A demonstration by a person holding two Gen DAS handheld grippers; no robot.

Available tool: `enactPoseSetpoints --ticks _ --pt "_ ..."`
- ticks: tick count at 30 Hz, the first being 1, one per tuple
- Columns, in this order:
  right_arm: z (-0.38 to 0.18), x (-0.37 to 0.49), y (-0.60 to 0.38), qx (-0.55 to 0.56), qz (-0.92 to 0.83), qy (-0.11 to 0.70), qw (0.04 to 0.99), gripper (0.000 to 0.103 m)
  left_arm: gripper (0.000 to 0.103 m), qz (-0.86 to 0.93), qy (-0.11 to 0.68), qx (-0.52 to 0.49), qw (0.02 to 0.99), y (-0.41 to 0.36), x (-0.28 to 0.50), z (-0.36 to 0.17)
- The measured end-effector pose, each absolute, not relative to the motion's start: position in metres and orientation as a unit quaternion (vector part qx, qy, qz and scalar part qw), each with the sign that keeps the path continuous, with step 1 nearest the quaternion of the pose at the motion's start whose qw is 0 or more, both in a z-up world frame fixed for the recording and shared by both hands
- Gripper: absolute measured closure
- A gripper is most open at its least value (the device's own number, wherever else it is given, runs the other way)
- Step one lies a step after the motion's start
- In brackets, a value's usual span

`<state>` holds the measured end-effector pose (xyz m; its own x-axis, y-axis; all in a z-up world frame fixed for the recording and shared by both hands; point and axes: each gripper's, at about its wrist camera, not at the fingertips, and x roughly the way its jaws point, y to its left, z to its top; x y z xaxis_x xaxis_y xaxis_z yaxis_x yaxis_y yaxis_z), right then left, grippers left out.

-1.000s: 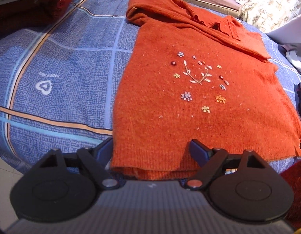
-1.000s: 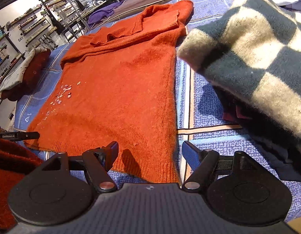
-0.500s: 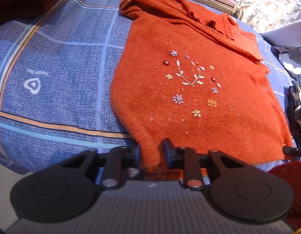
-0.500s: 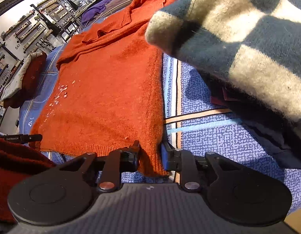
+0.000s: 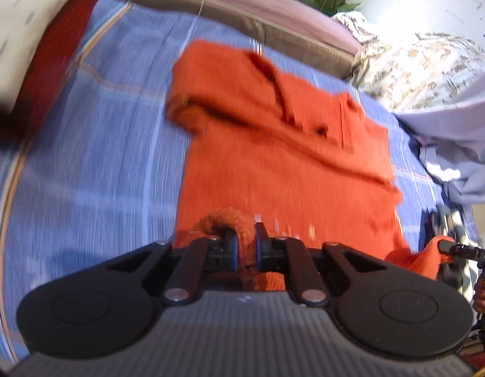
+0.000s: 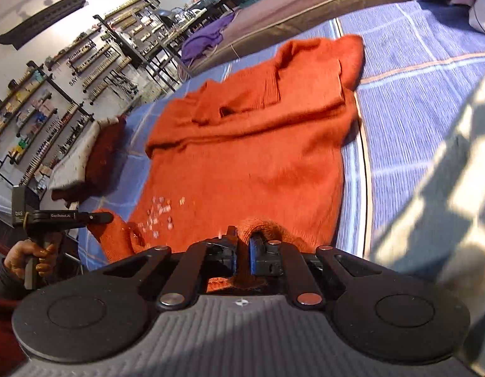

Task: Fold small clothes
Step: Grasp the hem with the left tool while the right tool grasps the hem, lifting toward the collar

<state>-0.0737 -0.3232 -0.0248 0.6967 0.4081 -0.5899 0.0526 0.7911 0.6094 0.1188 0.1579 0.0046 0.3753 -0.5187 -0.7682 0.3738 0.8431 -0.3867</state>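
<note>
Both tools are clamped on the hem of the orange sweater (image 5: 274,157): my left tool (image 5: 246,248) pinches a bunched loop of knit at the hem's left corner, and my right tool (image 6: 242,253) grips the right corner the same way, the fabric rising in a small hump between narrow jaws. From the right wrist view I also see the left tool (image 6: 66,216) from the side, its tip on a lifted flap of hem, with the left hand (image 6: 25,257) wrapped around its handle.

Most of the sweater lies flat on the blue checked bedspread (image 5: 101,157), collar at the far end, sleeves folded across the chest. On its left side bare bedspread runs out to a red cushion (image 5: 54,62) under a pale folded cloth (image 5: 29,25). On its right, a strip of bedspread separates it from a checkered blanket (image 6: 446,188) that bulks up at the frame edge. Beyond the collar there is a short band of bedspread, then a mauve bolster (image 5: 258,9).

Motion blur smears the left wrist view; the embroidery (image 6: 160,216) on the chest reads only as pale flecks. The hem between the two grips is hidden behind the tool bodies. A lavender cloth (image 5: 456,144) is cut off at the right edge.
</note>
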Motion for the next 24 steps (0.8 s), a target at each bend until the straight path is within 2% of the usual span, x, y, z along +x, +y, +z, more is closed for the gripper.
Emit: enactPoseSetpoints --ticks 5,12,17,24 --pt "-0.013 0.026 -0.367 0.344 0.066 0.353 0.868 0.090 0.094 -0.256 0.446 -0.031 0.857 0.115 0.222 0.021" --pt "-0.038 0.141 -0.416 0.396 -0.008 0.355 0.847 0.090 0.094 -0.209 0.449 -0.069 0.866 0.060 0.346 0.002" --pt "-0.061 0.171 -0.417 0.372 -0.049 0.356 0.856 0.090 0.093 -0.187 0.452 -0.075 0.869 0.041 0.383 -0.026" --pt "-0.081 0.189 -0.421 0.330 -0.043 0.365 0.870 0.090 0.087 -0.167 0.468 -0.090 0.863 0.038 0.402 -0.058"
